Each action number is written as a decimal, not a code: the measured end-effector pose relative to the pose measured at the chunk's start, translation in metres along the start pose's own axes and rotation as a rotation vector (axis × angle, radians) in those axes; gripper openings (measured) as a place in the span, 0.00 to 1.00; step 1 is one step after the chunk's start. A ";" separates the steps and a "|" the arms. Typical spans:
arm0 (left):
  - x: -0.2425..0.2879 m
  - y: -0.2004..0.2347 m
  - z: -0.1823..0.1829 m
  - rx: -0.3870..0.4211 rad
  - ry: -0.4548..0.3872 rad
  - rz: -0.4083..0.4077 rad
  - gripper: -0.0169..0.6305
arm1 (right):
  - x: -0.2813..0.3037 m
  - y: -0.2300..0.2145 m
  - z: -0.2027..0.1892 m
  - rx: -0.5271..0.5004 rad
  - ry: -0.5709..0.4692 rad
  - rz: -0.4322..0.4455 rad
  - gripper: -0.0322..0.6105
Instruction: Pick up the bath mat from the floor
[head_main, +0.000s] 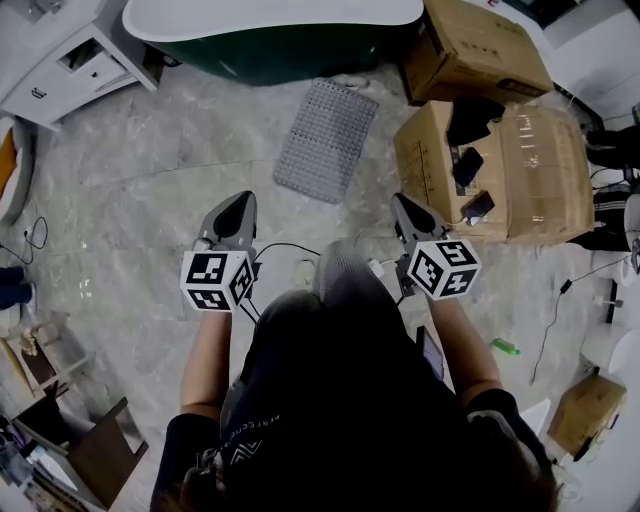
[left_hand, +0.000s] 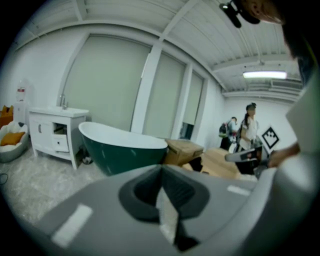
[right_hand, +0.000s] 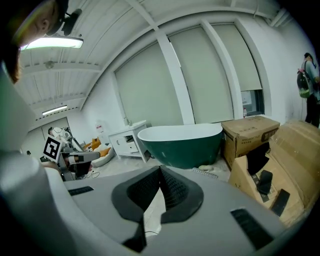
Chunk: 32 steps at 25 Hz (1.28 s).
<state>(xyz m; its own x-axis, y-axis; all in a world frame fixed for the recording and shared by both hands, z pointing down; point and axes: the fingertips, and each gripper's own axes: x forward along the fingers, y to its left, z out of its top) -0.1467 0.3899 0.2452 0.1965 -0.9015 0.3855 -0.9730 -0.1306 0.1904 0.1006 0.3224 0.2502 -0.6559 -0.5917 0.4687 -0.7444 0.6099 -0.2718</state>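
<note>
Bath mat (head_main: 327, 138): grey rectangle, nubbly grid texture, flat on floor just in front of bathtub, slightly skewed.
Bathtub (head_main: 270, 35): glossy, dark green shell, white curved rim.
Floor (head_main: 130, 190): grey marbled tile.
Left gripper (head_main: 240, 202): grey plastic, ribbed black pads, fingers together, empty, well short of bathtub.
Right gripper (head_main: 401, 203): same build, fingers together, empty.
Cardboard boxes (head_main: 495, 170): brown, right of bathtub.

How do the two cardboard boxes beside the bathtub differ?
The far box sits next to the bathtub; the near box lies closer to the person. The far box's top is bare; the near box carries several dark items. The near box looks larger. Both are brown cardboard on the floor.
</note>
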 end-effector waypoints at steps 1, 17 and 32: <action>0.002 0.000 0.000 -0.005 0.000 -0.006 0.04 | 0.001 -0.002 0.002 0.000 0.000 -0.006 0.05; 0.067 0.022 0.000 0.008 0.069 -0.014 0.04 | 0.076 -0.026 0.016 0.014 0.036 0.036 0.05; 0.205 0.003 0.024 0.028 0.159 -0.078 0.04 | 0.132 -0.132 0.017 0.070 0.120 0.007 0.05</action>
<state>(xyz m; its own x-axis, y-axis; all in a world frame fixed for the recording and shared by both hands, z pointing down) -0.1122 0.1946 0.3037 0.2857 -0.8118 0.5093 -0.9567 -0.2105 0.2011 0.1096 0.1551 0.3340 -0.6445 -0.5175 0.5629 -0.7496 0.5729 -0.3315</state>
